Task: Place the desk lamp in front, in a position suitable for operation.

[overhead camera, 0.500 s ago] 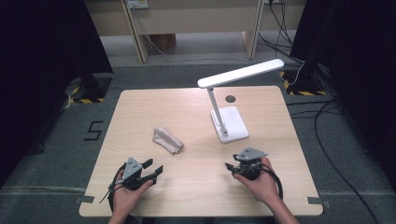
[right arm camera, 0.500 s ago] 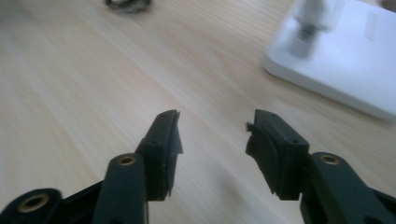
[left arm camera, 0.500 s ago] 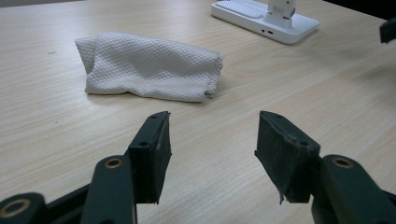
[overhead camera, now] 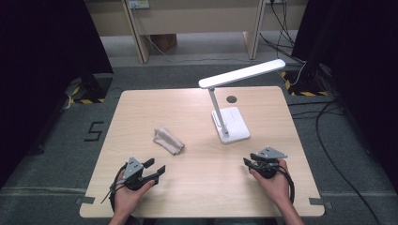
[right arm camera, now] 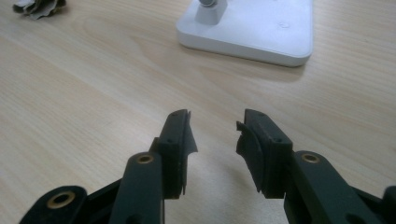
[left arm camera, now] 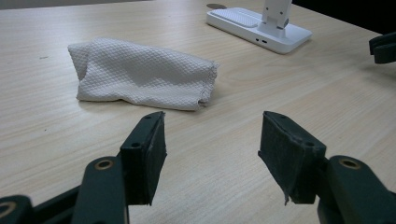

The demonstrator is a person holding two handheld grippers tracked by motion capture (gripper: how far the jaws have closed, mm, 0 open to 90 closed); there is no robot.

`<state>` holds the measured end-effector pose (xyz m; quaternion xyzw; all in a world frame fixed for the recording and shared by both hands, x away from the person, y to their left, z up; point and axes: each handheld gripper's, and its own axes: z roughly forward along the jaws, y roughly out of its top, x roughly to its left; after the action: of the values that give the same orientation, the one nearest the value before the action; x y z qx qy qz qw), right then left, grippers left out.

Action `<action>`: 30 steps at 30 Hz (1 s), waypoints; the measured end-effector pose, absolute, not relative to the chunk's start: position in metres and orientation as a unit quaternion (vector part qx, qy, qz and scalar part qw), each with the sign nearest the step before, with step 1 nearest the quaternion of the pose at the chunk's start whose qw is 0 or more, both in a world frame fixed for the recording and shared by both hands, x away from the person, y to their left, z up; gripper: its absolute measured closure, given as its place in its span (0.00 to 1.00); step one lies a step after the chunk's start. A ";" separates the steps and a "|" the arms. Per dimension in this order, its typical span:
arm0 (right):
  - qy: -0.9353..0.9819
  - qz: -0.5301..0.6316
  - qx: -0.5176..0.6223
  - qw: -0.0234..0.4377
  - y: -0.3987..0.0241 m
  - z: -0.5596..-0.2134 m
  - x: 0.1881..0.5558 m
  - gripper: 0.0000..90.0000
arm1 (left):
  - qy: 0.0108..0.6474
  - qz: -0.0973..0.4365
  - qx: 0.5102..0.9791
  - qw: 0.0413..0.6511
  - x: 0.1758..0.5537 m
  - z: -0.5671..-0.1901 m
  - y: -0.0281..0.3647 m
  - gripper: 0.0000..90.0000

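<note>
— Pale wood worktop (overhead camera: 197,187), dark curtains all round. Nearest us, the left claw (overhead camera: 154,170) and the right claw (overhead camera: 249,159) both rest low with jaws apart, gripping nothing.

— So nothing is started yet?

— I'd say it's the approach. Just beyond the left claw lies the crumpled cloth (overhead camera: 167,140), flat on the wood and untouched. Next it needs to advance and close on a fold.

— Any containers?

— None. Farther back stands the white desk lamp (overhead camera: 231,124), well clear of the cloth.
</note>
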<state>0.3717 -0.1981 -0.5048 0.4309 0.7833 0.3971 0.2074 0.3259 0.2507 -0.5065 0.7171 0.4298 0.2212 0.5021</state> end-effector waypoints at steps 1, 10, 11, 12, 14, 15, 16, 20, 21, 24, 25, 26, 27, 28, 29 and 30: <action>0.781 0.398 0.433 0.210 -0.199 -0.506 0.372 0.69 | 0.430 0.222 0.716 0.503 0.326 -0.506 0.250 0.45; 0.769 0.401 0.446 0.221 -0.204 -0.508 0.374 0.69 | 0.423 0.220 0.717 0.508 0.327 -0.506 0.245 0.45; 0.767 0.403 0.447 0.223 -0.205 -0.508 0.373 0.68 | 0.423 0.222 0.716 0.510 0.328 -0.506 0.244 0.45; 0.767 0.403 0.447 0.223 -0.205 -0.508 0.373 0.68 | 0.423 0.223 0.716 0.508 0.328 -0.505 0.243 0.45; 0.762 0.407 0.452 0.222 -0.206 -0.508 0.373 0.68 | 0.422 0.224 0.714 0.511 0.330 -0.506 0.240 0.45; 0.760 0.409 0.453 0.224 -0.207 -0.507 0.372 0.67 | 0.421 0.223 0.716 0.510 0.331 -0.505 0.239 0.46; 0.757 0.411 0.454 0.226 -0.209 -0.507 0.372 0.67 | 0.421 0.223 0.716 0.510 0.332 -0.505 0.237 0.46; 0.749 0.414 0.464 0.230 -0.216 -0.505 0.372 0.66 | 0.410 0.226 0.720 0.512 0.332 -0.506 0.230 0.45; 0.749 0.414 0.464 0.230 -0.216 -0.505 0.372 0.66 | 0.409 0.225 0.722 0.510 0.332 -0.506 0.230 0.45; 0.745 0.414 0.469 0.234 -0.218 -0.504 0.371 0.65 | 0.406 0.227 0.724 0.509 0.330 -0.506 0.232 0.45; 0.745 0.414 0.469 0.234 -0.218 -0.504 0.371 0.65 | 0.406 0.227 0.724 0.510 0.329 -0.505 0.232 0.45; 0.746 0.414 0.466 0.235 -0.218 -0.504 0.371 0.65 | 0.405 0.228 0.723 0.511 0.329 -0.505 0.232 0.45; 0.746 0.413 0.467 0.235 -0.217 -0.503 0.370 0.65 | 0.402 0.228 0.726 0.510 0.328 -0.505 0.233 0.45; 0.749 0.411 0.463 0.236 -0.215 -0.503 0.370 0.64 | 0.400 0.228 0.728 0.508 0.327 -0.505 0.232 0.45; 0.750 0.411 0.460 0.239 -0.214 -0.503 0.369 0.64 | 0.396 0.229 0.728 0.511 0.327 -0.504 0.231 0.45; 0.750 0.411 0.459 0.240 -0.213 -0.502 0.368 0.64 | 0.394 0.230 0.727 0.514 0.327 -0.504 0.230 0.45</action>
<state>0.3683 -0.2130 -0.5019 0.4588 0.7505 0.4107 0.2400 0.3266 0.2298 -0.5037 0.7266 0.3939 0.2297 0.5140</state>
